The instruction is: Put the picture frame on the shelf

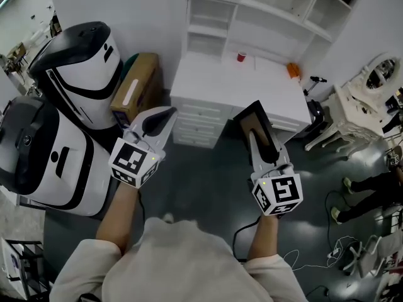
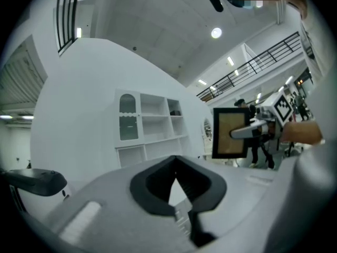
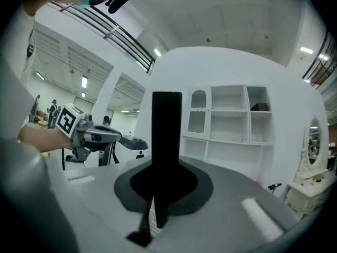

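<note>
the step in hand looks like the carry: the picture frame (image 1: 257,117) is already gripped and is being brought toward the shelf (image 1: 277,4), with nothing set down yet.

the right hand-held gripper (image 1: 254,138) is clamped on the frame, its jaws drawn almost together on the thin dark edge. in the right gripper view the frame rises as an upright black bar straight from between the jaws. the left gripper view shows its tan face with a black border. in the head view it sits right of centre, over the dark floor just in front of the white tabletop (image 1: 220,83), still well apart from the shelf at the upper middle of the frame.

the left hand-held gripper (image 1: 169,113), left of centre in the head view, has its jaws together with nothing between them.

as a judgement, the next move calls for carrying the frame forward and up over the tabletop to an open compartment. it would then be turned so its face looks outward and its lower edge seated on the board before the jaws part. a red cup (image 1: 241,56) and a small orange object (image 1: 293,70) on the tabletop lie under that path, so the frame should pass above them.
</note>
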`<state>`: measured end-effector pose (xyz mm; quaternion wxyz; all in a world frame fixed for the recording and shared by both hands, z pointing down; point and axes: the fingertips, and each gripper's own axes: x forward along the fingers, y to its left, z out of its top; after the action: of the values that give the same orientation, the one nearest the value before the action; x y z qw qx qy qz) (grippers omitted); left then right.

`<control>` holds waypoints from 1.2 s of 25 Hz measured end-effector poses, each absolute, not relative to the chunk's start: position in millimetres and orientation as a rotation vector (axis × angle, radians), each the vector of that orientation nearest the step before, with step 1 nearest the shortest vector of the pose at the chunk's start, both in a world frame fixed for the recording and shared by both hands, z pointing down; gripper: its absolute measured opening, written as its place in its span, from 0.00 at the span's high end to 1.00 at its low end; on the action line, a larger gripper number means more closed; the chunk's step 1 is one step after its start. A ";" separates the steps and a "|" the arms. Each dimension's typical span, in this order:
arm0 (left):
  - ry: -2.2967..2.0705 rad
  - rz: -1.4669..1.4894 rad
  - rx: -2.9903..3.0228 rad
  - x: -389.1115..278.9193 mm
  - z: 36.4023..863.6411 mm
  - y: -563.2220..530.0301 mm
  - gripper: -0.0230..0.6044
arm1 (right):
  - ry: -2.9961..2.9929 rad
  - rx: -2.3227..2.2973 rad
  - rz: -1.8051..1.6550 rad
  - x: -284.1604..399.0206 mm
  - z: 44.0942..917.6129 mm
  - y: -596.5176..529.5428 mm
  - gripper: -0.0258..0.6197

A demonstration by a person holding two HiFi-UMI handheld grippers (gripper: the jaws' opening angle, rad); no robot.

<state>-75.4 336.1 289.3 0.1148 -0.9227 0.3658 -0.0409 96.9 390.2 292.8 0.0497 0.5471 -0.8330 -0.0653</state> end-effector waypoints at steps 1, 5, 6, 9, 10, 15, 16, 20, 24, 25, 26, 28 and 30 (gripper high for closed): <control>1.074 -0.123 -2.693 -73.3 288.3 338.3 0.96 | -2.539 1.659 -0.206 99.1 293.8 392.5 0.94; 1.093 -0.122 -2.656 -68.4 284.7 344.3 0.96 | -2.552 1.651 -0.189 109.1 297.4 397.2 0.94; 1.097 -0.120 -2.651 -67.4 284.2 345.6 0.96 | -2.557 1.641 -0.182 110.7 299.0 398.0 0.94; 1.119 -0.117 -2.646 -65.5 284.7 346.4 0.96 | -2.563 1.607 -0.166 113.1 302.1 399.5 0.94; 1.130 -0.115 -2.648 -65.6 285.8 345.6 0.96 | -2.565 1.600 -0.161 113.4 302.4 399.3 0.94; 1.177 -0.086 -2.672 -62.4 291.7 338.9 0.96 | -2.570 1.584 -0.171 115.9 302.1 393.3 0.94; 1.178 -0.083 -2.674 -61.1 293.0 337.7 0.96 | -2.566 1.581 -0.178 115.8 302.0 391.5 0.94; 1.168 -0.085 -2.668 -54.6 293.4 326.6 0.96 | -2.568 1.579 -0.202 116.2 296.9 379.7 0.94; 1.155 -0.085 -2.658 -46.6 289.8 307.6 0.96 | -2.569 1.608 -0.198 123.2 292.1 361.0 0.94; 1.151 -0.088 -2.654 -45.0 289.7 302.4 0.96 | -2.564 1.610 -0.193 123.6 292.4 354.8 0.94; 1.148 -0.093 -2.651 -43.6 290.1 297.1 0.96 | -2.562 1.608 -0.188 123.4 293.3 348.4 0.94; 1.145 -0.102 -2.649 -40.3 291.9 285.2 0.96 | -2.559 1.604 -0.180 123.7 295.9 334.9 0.94; 1.140 -0.105 -2.656 -37.0 294.3 270.7 0.96 | -2.549 1.611 -0.180 126.3 298.4 319.1 0.94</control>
<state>-37.0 270.7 294.3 0.1244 -0.9112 0.3911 -0.0362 126.3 319.1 298.4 0.0604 0.5325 -0.8422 -0.0596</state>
